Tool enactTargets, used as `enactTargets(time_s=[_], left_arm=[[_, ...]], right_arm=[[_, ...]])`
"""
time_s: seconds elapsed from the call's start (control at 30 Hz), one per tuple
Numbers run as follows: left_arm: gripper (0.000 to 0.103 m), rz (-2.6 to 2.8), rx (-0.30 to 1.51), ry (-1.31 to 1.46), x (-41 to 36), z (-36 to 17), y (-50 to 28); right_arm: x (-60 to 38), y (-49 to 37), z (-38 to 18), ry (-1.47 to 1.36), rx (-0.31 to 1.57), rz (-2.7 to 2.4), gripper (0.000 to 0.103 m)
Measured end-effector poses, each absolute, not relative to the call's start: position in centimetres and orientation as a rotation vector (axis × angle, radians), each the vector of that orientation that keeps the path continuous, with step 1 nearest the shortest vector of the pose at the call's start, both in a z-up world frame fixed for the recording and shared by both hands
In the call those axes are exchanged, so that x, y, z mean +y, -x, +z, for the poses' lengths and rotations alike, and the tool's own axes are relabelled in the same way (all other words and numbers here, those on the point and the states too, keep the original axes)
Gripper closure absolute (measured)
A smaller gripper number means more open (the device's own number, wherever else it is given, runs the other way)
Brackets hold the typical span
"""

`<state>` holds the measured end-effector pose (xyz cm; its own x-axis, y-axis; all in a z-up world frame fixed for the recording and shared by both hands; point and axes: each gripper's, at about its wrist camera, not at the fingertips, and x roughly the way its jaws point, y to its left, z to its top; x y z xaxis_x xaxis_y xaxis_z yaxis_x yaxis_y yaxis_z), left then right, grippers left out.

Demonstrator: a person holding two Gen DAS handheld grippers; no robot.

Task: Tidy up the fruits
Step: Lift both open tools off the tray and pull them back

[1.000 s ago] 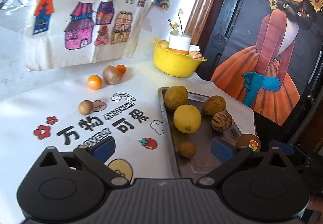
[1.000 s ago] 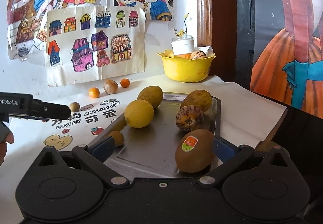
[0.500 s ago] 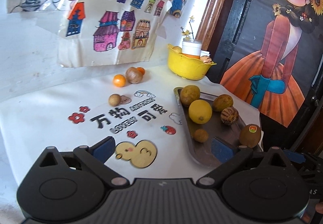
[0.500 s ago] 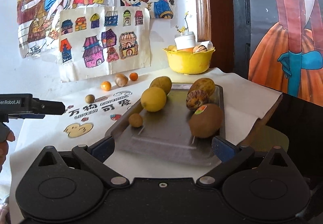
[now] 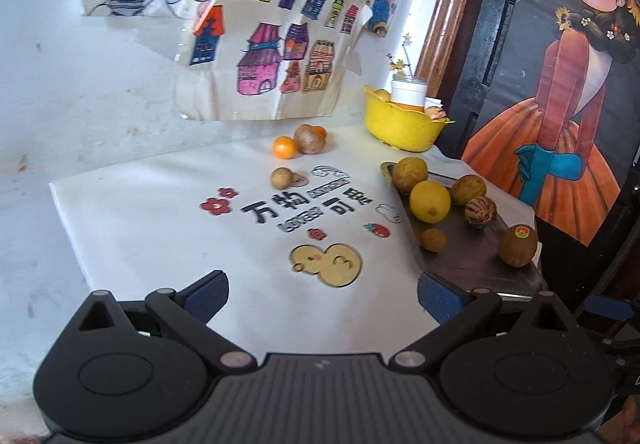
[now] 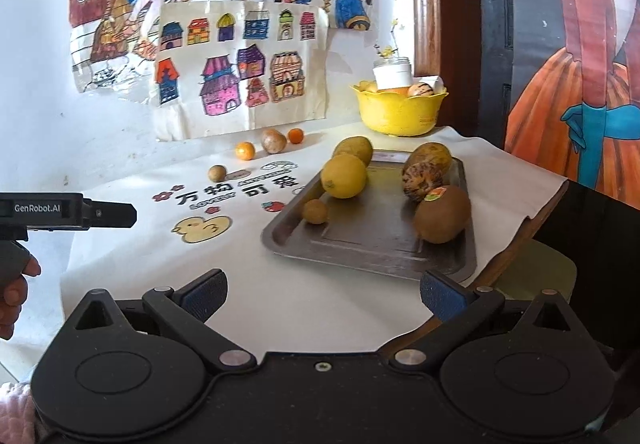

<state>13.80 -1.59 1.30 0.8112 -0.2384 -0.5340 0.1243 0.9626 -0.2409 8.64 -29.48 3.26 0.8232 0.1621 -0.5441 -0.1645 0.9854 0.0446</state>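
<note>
A metal tray (image 6: 372,244) (image 5: 472,264) holds a yellow lemon (image 6: 343,175) (image 5: 430,201), a kiwi with a sticker (image 6: 442,213) (image 5: 517,246), a striped fruit (image 6: 420,179), two brownish-yellow fruits and a small brown fruit (image 6: 315,211). On the cloth lie two small oranges (image 6: 245,150) (image 6: 295,135), a brown fruit (image 6: 273,141) and a small round brown fruit (image 6: 217,173) (image 5: 281,178). My left gripper (image 5: 322,294) is open and empty above the cloth. My right gripper (image 6: 322,294) is open and empty, short of the tray.
A yellow bowl (image 6: 400,111) (image 5: 400,123) with a jar and small items stands at the back by the wall. Paper drawings hang on the wall. The table's right edge runs just past the tray. The left gripper's body (image 6: 68,213) shows at the left.
Both grippers have pulled back from the tray and stayed open. The kiwi that lay between the right fingers now lies on the tray, farther off.
</note>
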Motion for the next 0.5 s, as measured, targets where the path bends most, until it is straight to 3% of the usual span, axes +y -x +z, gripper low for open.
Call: enactTargets(time_s=[0.5], left_arm=[[0.001,-0.085,0.595,0.204,3.8,1.2,-11.1]], right_arm=[[-23.5,-8.5,4.5,0.008,0.65,0.303,0.001]])
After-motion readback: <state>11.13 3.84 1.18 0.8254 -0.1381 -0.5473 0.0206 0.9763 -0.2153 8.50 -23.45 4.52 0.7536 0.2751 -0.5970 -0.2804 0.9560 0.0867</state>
